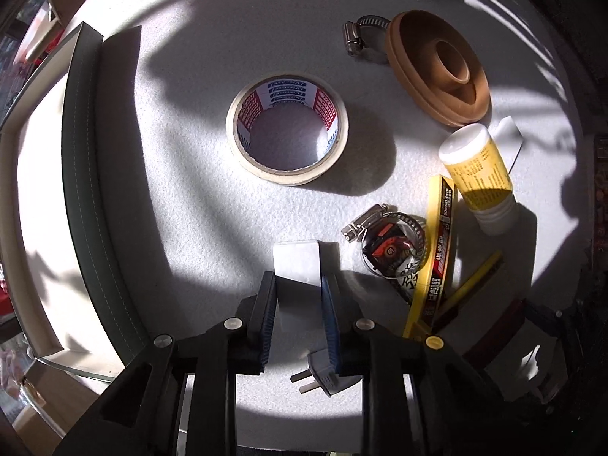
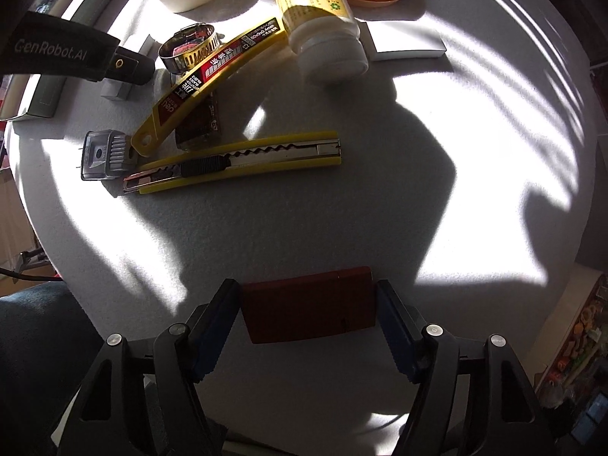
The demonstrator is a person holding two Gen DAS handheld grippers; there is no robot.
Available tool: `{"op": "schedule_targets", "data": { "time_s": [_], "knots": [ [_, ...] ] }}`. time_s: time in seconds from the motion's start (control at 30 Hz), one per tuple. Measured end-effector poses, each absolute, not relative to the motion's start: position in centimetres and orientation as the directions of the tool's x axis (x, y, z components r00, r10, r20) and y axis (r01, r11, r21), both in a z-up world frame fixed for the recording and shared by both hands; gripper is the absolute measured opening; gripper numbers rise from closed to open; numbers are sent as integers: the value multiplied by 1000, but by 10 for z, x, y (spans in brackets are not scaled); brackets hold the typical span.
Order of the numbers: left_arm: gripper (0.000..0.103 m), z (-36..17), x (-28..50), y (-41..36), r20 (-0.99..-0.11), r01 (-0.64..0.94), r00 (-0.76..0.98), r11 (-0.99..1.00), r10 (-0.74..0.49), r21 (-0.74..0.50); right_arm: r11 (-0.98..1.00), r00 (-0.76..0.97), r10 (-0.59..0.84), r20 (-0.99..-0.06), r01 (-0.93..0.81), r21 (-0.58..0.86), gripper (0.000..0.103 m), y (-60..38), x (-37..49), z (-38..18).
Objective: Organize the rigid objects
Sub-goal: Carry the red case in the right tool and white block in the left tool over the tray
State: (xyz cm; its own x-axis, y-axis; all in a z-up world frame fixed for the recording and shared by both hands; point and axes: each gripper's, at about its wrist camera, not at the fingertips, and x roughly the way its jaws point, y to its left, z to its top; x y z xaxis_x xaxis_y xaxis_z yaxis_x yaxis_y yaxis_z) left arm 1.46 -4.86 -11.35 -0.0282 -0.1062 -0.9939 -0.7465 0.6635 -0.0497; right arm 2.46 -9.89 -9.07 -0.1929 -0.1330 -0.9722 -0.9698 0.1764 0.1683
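My left gripper (image 1: 298,279) points down at the white table and is shut on a flat white block (image 1: 296,262), one blue pad on each side of it. In the right wrist view its black body (image 2: 76,53) stands over that block (image 2: 114,89). My right gripper (image 2: 306,288) has a dark red box (image 2: 307,306) between its pads, which sit against the box's two short ends. A cream tape roll (image 1: 287,129), a yellow-labelled bottle (image 2: 323,26) on its side, a yellow utility knife (image 2: 235,161) and a yellow blade case (image 2: 212,76) lie on the table.
A dark green open box (image 1: 83,174) runs along the table's left side. A wooden disc (image 1: 437,68), two metal hose clamps (image 1: 363,36) (image 2: 190,47), a grey plug adapter (image 2: 102,154) and a white box (image 2: 406,41) lie around. The table edge (image 2: 562,304) curves at right.
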Motion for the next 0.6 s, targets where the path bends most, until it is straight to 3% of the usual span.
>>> {"op": "schedule_targets", "data": {
  "time_s": [0.23,0.47,0.6],
  "knots": [
    [25,-100,-15,-46,-977,-665,61,722,-206,-193,330,-206,-68,-976,-928,173,73,-106,22,-56],
    [26,-62,-12,-64,-974,-462,108,858,-199,-226,487,-287,1,-958,-836,251,73,-93,21,-18],
    [26,-48,-16,-67,-983,-350,118,920,-143,-175,471,-272,12,-962,-847,245,73,-82,18,-7]
  ]
}}
